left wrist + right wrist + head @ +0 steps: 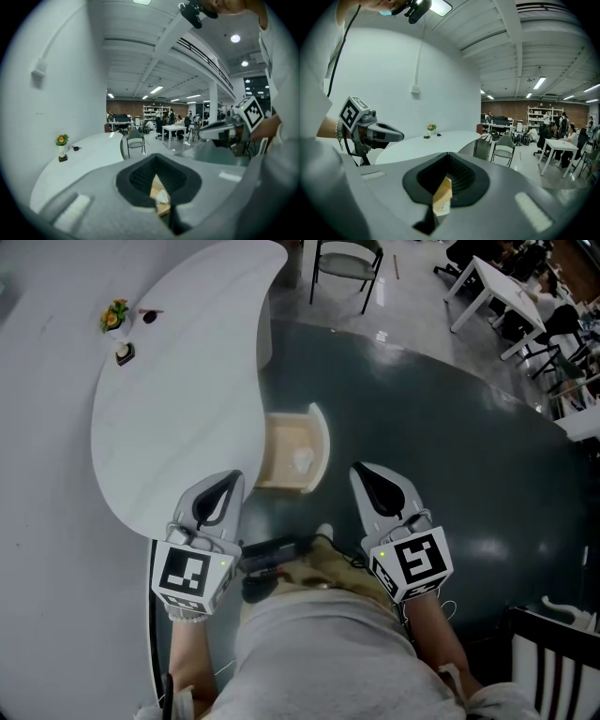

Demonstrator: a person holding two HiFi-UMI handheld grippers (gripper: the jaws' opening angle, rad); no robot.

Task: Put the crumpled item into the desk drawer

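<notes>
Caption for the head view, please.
Left gripper and right gripper shut, empty; crumpled item lies in open drawer.

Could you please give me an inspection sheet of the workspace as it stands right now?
Surface: white curved desk.
Job's things: drawer pulled open; crumpled item lies inside it.
Clutter: flower vase and a small dark object at the desk's far end.
Grippers: left gripper and right gripper both shut, nothing held, short of the drawer.
Cables: wall cable runs down to a small box.
Surroundings: dark floor, chair, white tables beyond.
</notes>
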